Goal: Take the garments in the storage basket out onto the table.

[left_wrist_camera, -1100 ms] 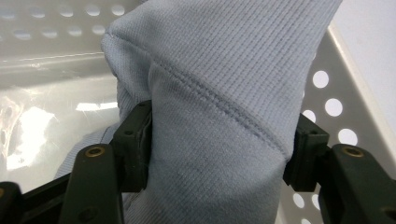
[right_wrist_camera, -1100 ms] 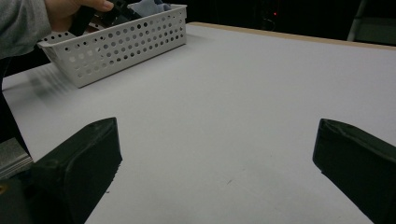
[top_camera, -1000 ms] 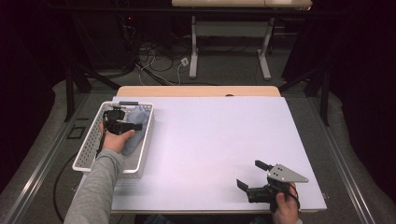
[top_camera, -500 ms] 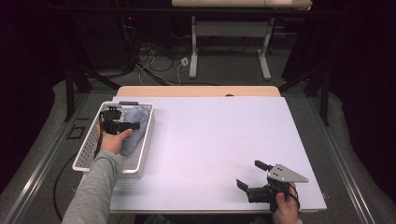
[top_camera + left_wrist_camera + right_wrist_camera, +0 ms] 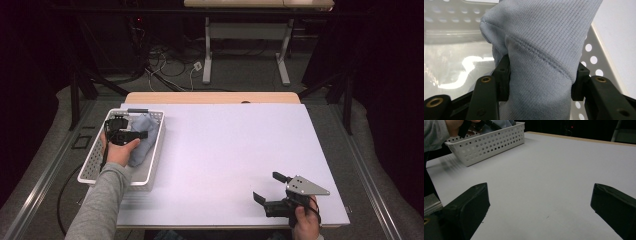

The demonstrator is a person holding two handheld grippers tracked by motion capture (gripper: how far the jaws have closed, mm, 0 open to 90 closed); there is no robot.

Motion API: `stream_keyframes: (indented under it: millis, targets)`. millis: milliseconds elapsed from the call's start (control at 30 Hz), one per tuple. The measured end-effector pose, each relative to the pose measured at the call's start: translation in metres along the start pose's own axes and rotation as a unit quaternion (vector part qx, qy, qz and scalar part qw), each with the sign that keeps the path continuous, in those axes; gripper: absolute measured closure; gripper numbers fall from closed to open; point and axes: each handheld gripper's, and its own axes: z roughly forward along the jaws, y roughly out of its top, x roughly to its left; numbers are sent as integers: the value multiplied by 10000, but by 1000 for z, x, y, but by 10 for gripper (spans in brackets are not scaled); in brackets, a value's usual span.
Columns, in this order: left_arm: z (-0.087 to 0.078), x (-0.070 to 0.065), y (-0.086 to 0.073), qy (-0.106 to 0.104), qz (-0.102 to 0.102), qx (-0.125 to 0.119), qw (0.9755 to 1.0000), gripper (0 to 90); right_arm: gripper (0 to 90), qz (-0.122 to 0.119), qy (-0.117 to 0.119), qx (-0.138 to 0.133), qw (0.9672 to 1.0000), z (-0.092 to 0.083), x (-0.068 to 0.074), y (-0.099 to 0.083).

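Overhead first: left gripper [image 5: 131,134] down in white perforated basket [image 5: 154,150] at table's [image 5: 235,145] left side, over grey-blue cloth [image 5: 142,145] bunched inside; right gripper [image 5: 272,192] resting near table's front right corner, fingers spread wide, nothing between them. Left gripper view: ribbed knit cloth [image 5: 541,57] pinched in a thick fold between both fingers [image 5: 502,77], basket wall just behind. Likely soft, light, floppy; best held at a gathered fold like this, though trailing ends may drag over the rim. Right gripper view: fingers [image 5: 467,208] wide apart over bare table, basket [image 5: 491,143] well off.
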Motion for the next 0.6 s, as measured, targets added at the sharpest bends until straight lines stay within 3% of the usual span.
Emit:
stream_keyframes:
  millis: [600]
  targets:
    - [-21, 0, -1, 12, -19, -346, 9994, 490, 20, -2, -7, 15, 10000, 0, 0, 0]
